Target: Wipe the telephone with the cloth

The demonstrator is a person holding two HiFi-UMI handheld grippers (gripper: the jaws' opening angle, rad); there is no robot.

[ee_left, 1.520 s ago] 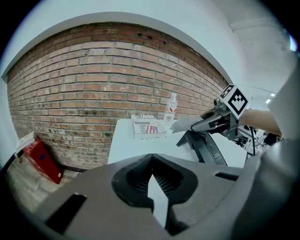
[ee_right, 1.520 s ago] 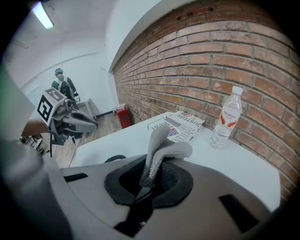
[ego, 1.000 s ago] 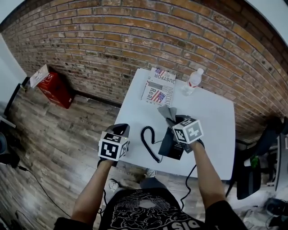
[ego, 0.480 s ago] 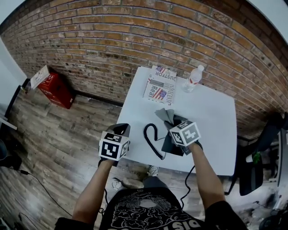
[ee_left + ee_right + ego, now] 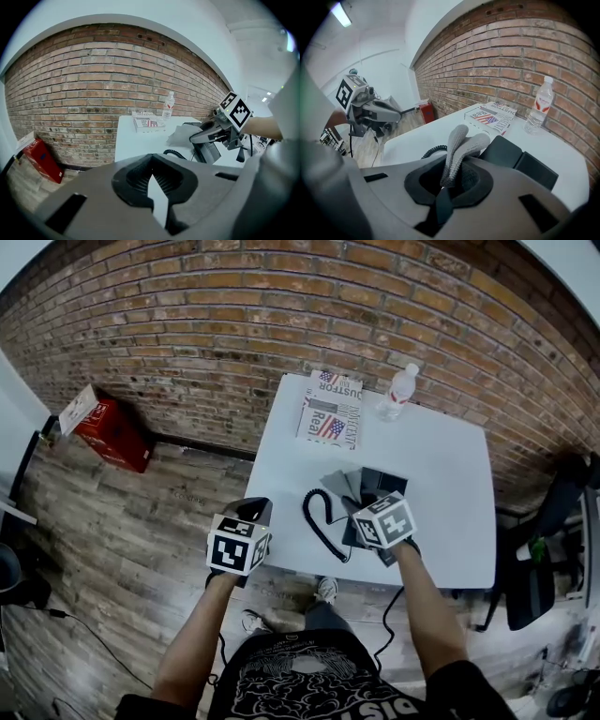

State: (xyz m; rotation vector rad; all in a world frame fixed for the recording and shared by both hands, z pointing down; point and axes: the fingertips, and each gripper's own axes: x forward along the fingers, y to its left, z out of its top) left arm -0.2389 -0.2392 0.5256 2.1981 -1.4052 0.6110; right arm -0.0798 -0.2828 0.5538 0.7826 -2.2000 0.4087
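The left gripper hangs off the near-left edge of the white table, jaws a sliver apart on nothing. To its right a coiled cord loops to the black telephone at mid-table. It is hard, smooth plastic, probably light enough to skid under a push. The right gripper is clamped on one bunched end of the grey cloth, which is soft, limp and knit-textured, its free end flopping by the telephone's left side
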